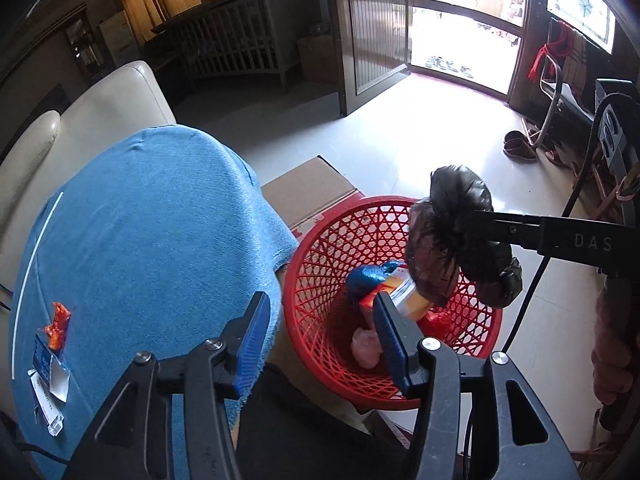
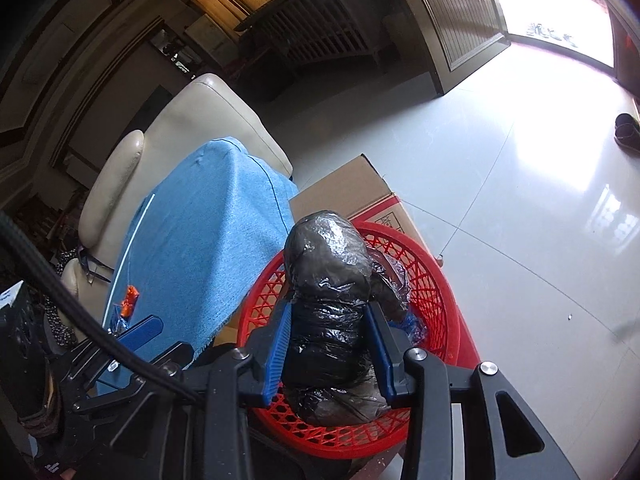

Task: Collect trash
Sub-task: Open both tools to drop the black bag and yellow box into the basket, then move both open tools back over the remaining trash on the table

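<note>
Black crinkled plastic bag (image 2: 328, 312), pinched mid-bundle by the right hand-held gripper (image 2: 329, 344) over the red basket (image 2: 436, 292), looks light, soft, slippery; left hand-held gripper (image 1: 320, 344) spread, empty.

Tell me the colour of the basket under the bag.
Red basket, clearest in the left wrist view.

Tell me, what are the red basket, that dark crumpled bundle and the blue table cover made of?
Red basket: moulded plastic, judging by its glossy open lattice. Dark bundle: thin plastic film, probably a bag; it is crinkled, shiny and slightly see-through. Blue cover: woven cloth, matte, with a visible weave and a frayed edge.
</note>
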{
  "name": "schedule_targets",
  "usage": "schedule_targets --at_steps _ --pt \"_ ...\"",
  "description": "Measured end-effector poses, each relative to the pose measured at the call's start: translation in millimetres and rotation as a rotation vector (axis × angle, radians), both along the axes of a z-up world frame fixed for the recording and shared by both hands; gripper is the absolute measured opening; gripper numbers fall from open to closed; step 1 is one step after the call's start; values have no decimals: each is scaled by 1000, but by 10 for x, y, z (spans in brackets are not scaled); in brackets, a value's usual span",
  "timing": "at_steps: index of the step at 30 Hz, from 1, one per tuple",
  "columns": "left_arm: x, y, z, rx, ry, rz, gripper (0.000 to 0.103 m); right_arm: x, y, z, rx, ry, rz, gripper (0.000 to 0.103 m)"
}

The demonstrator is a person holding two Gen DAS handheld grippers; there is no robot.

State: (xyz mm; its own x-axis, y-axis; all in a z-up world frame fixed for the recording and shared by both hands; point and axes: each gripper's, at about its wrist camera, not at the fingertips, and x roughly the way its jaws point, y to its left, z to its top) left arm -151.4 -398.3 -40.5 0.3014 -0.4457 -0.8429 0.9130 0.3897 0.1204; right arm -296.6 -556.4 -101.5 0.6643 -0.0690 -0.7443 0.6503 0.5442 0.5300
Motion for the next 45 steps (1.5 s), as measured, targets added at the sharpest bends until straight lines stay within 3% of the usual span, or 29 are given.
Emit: schedule_targets --at_steps 2,7,13,19,32,45 --pt "25 54 46 -4 -22 18 57 9 8 11 4 -12 3 49" --pt "208 274 205 -1 -88 115 59 98 77 93 -8 -37 26 49" --pt "540 771 468 -6 -219 282 60 309 235 195 -25 -52 74 49" --pt "799 1350 720 -24 -283 440 67 679 520 397 -65 -78 179 49" --pt "1088 2369 747 -21 -280 671 70 1482 1472 951 -180 -146 452 49" --pt "1337 3039 674 -51 -245 800 70 1975 2178 1089 -216 -141 614 49"
